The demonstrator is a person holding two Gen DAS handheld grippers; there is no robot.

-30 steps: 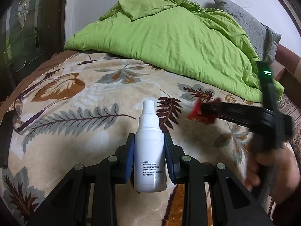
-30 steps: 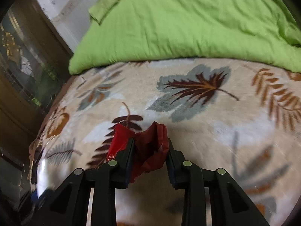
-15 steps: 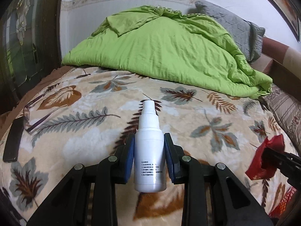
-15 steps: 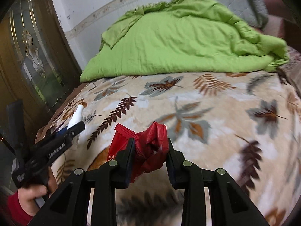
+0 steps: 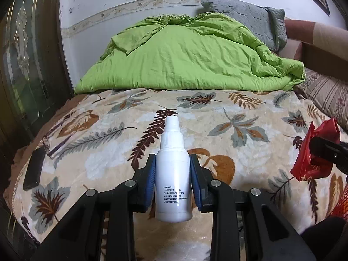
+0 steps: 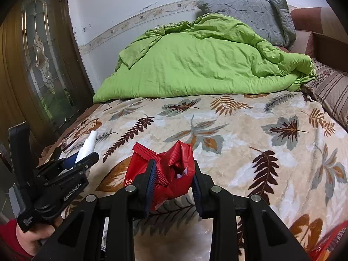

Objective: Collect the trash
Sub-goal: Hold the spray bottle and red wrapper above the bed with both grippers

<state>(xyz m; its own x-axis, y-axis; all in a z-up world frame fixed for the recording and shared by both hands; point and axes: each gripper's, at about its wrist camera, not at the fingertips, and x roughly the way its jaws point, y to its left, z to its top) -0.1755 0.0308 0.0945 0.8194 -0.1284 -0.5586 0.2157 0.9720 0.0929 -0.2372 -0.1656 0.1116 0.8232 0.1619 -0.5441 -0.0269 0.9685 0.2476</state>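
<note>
Left wrist view: white spray bottle (image 5: 173, 174) pinched in our left hand-held gripper (image 5: 174, 174), lifted above the bed (image 5: 108, 152). Right hand-held gripper (image 6: 171, 174) pinches a red wrapper (image 6: 171, 169). We judge both picks done; next we need a bin, none clearly seen. Leaf-print blanket (image 6: 261, 152), green duvet (image 5: 184, 61), glazed door (image 6: 43, 54).
</note>
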